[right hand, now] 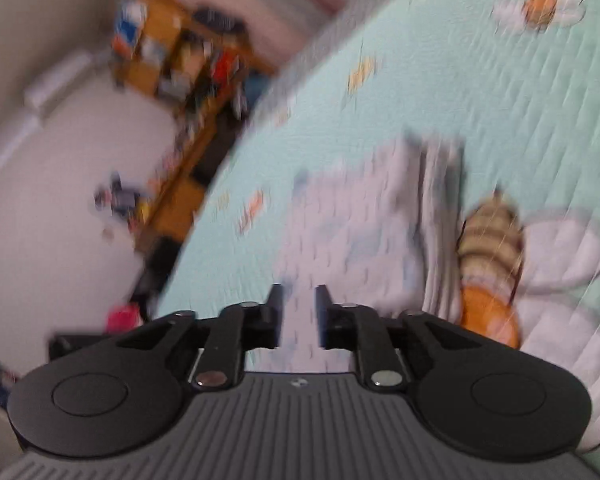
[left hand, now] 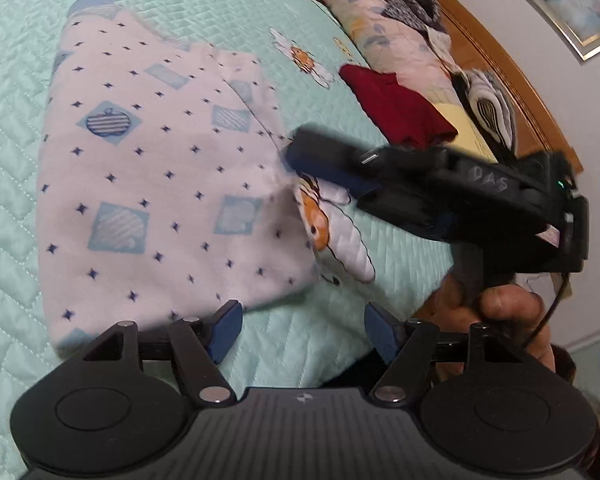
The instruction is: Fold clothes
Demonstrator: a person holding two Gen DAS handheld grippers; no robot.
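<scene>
While right claw pinches pale garment (edge), left claw gapes

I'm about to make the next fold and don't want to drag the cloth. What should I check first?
1. Left gripper open, nothing between its pads: ok.
2. Right gripper firmly holds the edge of the white garment printed with blue stars and squares: cannot tell.
3. Garment lies smooth on the mint-green quilted bedspread: not ok, rumpled by the right gripper.
4. Dark red cloth lies apart from the garment: ok.
5. Right wrist view sharp enough to aim by: not ok, blurred.
</scene>
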